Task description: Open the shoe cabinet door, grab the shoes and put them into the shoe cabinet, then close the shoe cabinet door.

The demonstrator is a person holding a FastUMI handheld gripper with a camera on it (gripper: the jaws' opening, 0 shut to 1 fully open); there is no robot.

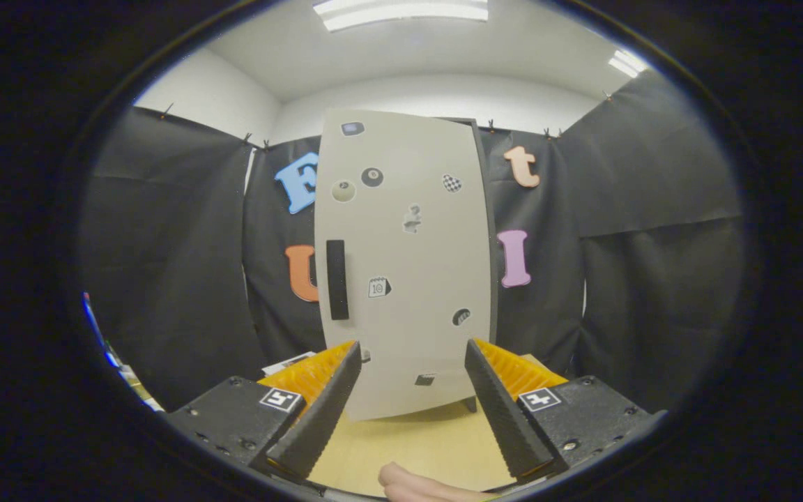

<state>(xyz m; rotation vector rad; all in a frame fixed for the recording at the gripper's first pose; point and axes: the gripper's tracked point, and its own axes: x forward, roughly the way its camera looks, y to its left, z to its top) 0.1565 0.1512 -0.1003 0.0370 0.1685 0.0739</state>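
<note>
A tall pale shoe cabinet (408, 265) stands on a wooden table (401, 439), straight ahead of my fingers and a short way beyond them. Its door is closed and covered with small stickers. A black vertical handle (336, 279) sits on the door's left side, above my left finger. My gripper (412, 352) is open, with nothing between its fingers, and the lower part of the door shows through the gap.
Black cloth walls close in the booth behind and on both sides of the cabinet. Some papers (288, 363) lie on the table left of the cabinet's base. A person's fingertip (408, 482) shows at the near table edge, below the fingers.
</note>
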